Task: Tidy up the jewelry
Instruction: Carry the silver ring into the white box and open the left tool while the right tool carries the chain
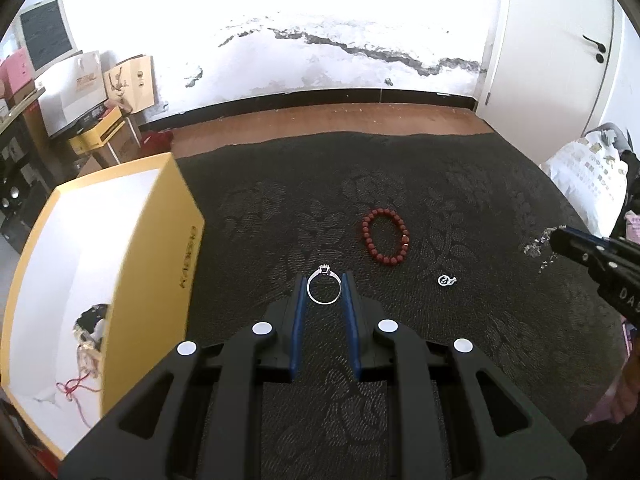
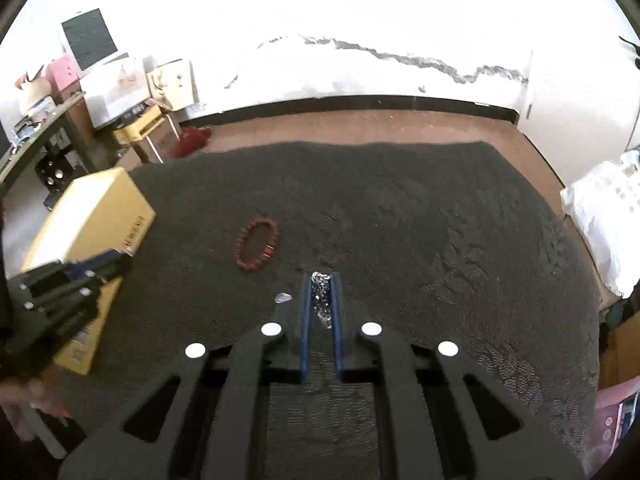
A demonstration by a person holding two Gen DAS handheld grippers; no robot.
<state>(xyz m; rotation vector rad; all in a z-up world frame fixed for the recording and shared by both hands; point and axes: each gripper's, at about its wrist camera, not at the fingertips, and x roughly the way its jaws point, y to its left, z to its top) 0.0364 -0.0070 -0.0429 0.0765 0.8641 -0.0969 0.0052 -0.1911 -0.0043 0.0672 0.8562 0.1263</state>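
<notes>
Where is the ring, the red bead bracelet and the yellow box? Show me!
ring (image 1: 324,289): left wrist view, on its silver band, between the left gripper's fingers.
red bead bracelet (image 1: 369,240): left wrist view, on its left beads.
yellow box (image 1: 160,240): left wrist view, on its outer side wall.

A lived-in home room, probably used for storage: peeling white wall (image 1: 320,60), wooden floor (image 1: 320,120), white door (image 1: 552,40), stacked cardboard boxes (image 1: 128,80) and old monitor (image 1: 46,32) in corner, dark patterned cloth (image 1: 440,200) over the surface.
</notes>
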